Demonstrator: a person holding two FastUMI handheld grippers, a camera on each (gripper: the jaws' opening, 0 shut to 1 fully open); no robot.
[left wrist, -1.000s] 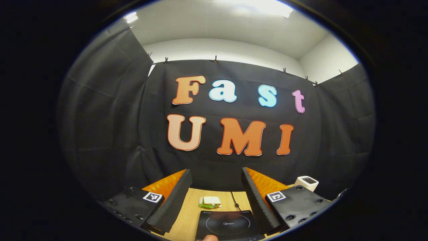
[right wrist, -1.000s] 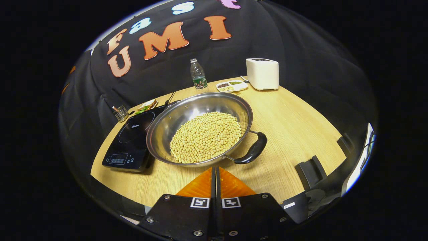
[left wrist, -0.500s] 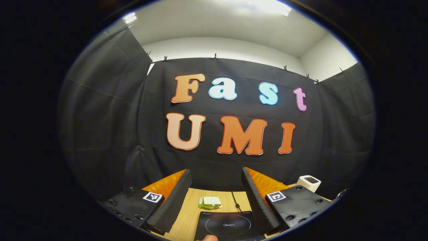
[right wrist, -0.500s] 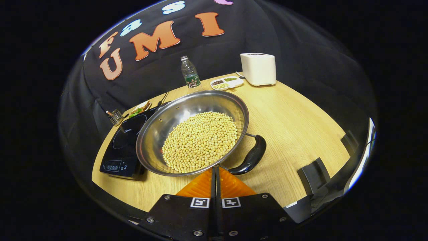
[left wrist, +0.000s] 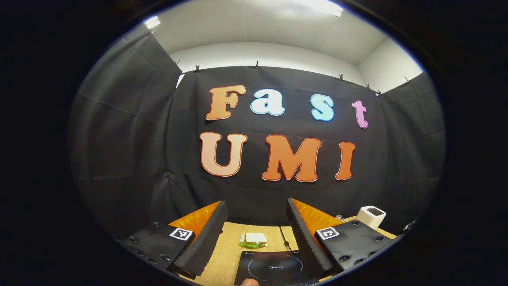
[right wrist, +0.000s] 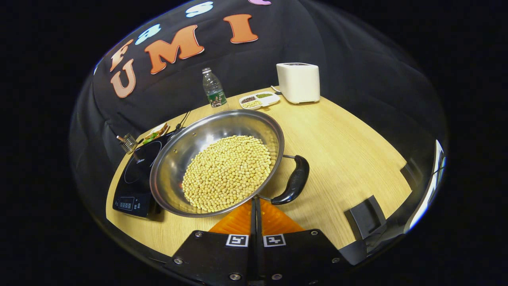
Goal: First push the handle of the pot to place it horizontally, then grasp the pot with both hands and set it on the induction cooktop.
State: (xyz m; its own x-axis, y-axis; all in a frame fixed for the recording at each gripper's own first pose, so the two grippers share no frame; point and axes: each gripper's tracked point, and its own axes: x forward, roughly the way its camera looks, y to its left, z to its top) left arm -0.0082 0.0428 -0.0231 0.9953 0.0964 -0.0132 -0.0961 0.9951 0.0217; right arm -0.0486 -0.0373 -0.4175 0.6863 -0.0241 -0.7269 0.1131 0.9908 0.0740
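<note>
Pot [right wrist: 216, 159] sat on the wooden table [right wrist: 349, 143], full of pale beans, its rim overlapping and hiding the near right part of the induction cooktop [right wrist: 135, 174] beside it. Its black handle [right wrist: 293, 184] stuck out on the right, angled toward me. My right gripper [right wrist: 254, 204] had its fingers pressed together, tips just at the pot's near rim; couldn't tell if they touched it. My left gripper [left wrist: 256, 222] was spread wide, aimed high at the wall, cooktop [left wrist: 274, 268] cut off at the bottom edge, sandwich [left wrist: 254, 239] behind it. Toaster [right wrist: 298, 82] and bottle [right wrist: 213, 88] stood at the back.
</note>
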